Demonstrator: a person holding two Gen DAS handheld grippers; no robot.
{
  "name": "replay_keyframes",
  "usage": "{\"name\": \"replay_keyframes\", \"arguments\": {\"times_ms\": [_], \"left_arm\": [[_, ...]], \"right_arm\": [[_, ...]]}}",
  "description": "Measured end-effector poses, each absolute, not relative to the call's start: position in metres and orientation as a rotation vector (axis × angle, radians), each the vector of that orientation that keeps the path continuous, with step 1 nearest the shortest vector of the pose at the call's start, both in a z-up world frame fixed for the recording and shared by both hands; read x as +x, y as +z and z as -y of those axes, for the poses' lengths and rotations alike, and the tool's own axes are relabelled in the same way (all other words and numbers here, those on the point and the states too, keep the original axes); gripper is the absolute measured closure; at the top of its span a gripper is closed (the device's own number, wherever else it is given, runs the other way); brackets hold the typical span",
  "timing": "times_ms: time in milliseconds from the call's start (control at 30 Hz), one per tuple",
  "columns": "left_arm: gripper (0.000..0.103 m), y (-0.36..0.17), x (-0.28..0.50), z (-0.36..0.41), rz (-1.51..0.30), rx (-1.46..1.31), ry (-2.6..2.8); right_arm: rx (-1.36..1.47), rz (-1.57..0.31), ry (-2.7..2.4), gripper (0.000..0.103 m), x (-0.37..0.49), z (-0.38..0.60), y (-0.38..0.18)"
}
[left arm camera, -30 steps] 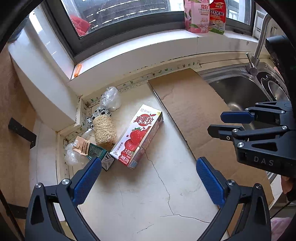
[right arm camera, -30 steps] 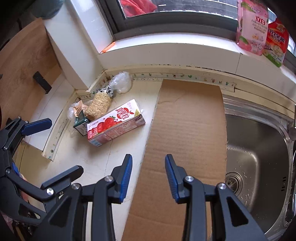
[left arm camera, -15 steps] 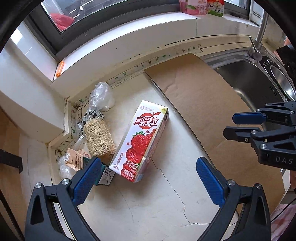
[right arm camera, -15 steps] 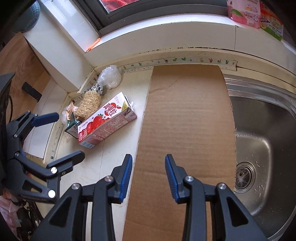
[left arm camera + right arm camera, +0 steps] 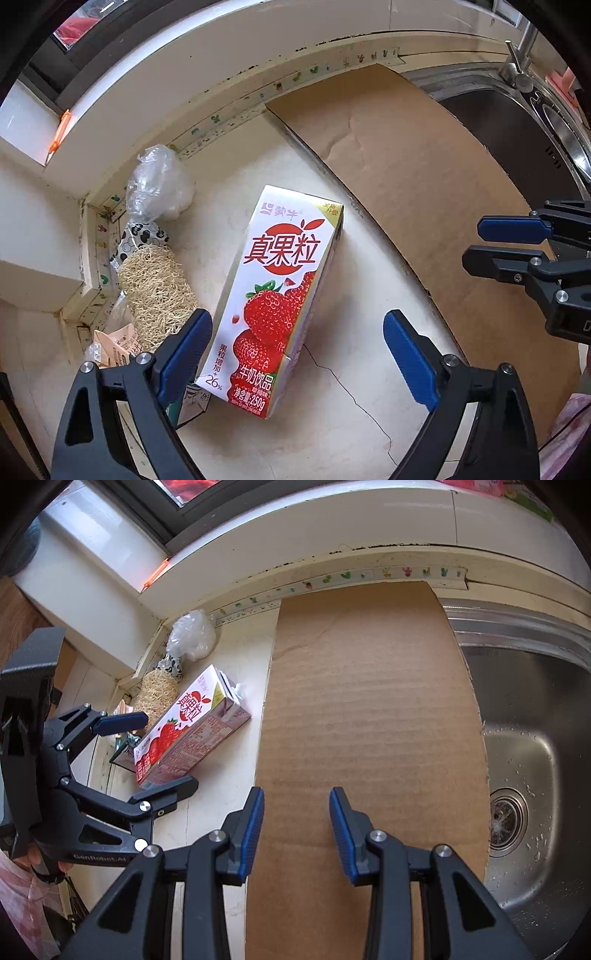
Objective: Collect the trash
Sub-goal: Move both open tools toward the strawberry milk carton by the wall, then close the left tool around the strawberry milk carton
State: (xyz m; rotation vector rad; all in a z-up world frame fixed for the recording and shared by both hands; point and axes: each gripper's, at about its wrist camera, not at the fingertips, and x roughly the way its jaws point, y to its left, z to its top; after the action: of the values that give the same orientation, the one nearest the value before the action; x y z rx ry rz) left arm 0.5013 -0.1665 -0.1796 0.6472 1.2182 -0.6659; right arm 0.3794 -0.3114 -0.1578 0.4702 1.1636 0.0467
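A strawberry milk carton (image 5: pixel 280 295) lies flat on the cracked white counter (image 5: pixel 332 424). My left gripper (image 5: pixel 295 354) hangs over the carton's near end, one finger on each side; its jaws are closing and the pads are clear of the carton. In the corner behind it sit a crumpled clear plastic bag (image 5: pixel 159 184), a loofah scrubber (image 5: pixel 155 291) and a small crushed carton (image 5: pixel 118 347). My right gripper (image 5: pixel 295 812) is partly open above a sheet of brown cardboard (image 5: pixel 369 720), with nothing between its fingers. The right wrist view shows the milk carton (image 5: pixel 188 731) between the left gripper's fingers (image 5: pixel 122 720).
The cardboard runs from the back wall to the counter's front, partly over the steel sink (image 5: pixel 524 720) on the right. A faucet (image 5: pixel 521 55) stands at the sink's back. A window ledge (image 5: pixel 332 528) runs along the rear. A dark green small box (image 5: pixel 188 402) lies by the left finger.
Both grippers have come down closer to the counter. The left one has moved over the milk carton, which now sits between its fingers, and its jaws have narrowed slightly.
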Motion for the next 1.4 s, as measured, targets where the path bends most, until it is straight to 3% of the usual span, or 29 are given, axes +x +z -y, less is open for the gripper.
{"name": "replay_keyframes", "arguments": {"times_ms": [233,400,467,667,800,900,1267,1367,1400], "left_arm": [[0.013,-0.186,0.503,0.172,-1.219,0.679,-0.658],[0.045,-0.182,0.497,0.179,-1.169,0.751,-0.633],[0.05,-0.18,0.496,0.179,-1.172,0.755,-0.626],[0.049,-0.18,0.489,0.181,-1.165,0.793,-0.625],[0.03,-0.177,0.49,0.181,-1.172,0.786,-0.65],[0.027,-0.172,0.491,0.181,-1.16,0.772,-0.673],[0.027,-0.18,0.514,0.168,-1.211,0.725,-0.687],[0.045,-0.185,0.517,0.169,-1.216,0.739,-0.663],[0.045,-0.185,0.518,0.169,-1.217,0.734,-0.66]], "right_arm": [[0.473,-1.142,0.053,0.066,0.378,0.311,-0.153],[0.467,-1.134,0.057,0.066,0.374,0.311,-0.149],[0.468,-1.134,0.062,0.066,0.373,0.311,-0.148],[0.459,-1.118,0.067,0.066,0.369,0.311,-0.143],[0.464,-1.116,0.056,0.066,0.368,0.315,-0.143],[0.485,-1.114,0.052,0.066,0.366,0.32,-0.145],[0.5,-1.135,0.057,0.066,0.364,0.326,-0.156],[0.494,-1.137,0.059,0.066,0.364,0.325,-0.158],[0.492,-1.14,0.059,0.066,0.364,0.325,-0.158]]}}
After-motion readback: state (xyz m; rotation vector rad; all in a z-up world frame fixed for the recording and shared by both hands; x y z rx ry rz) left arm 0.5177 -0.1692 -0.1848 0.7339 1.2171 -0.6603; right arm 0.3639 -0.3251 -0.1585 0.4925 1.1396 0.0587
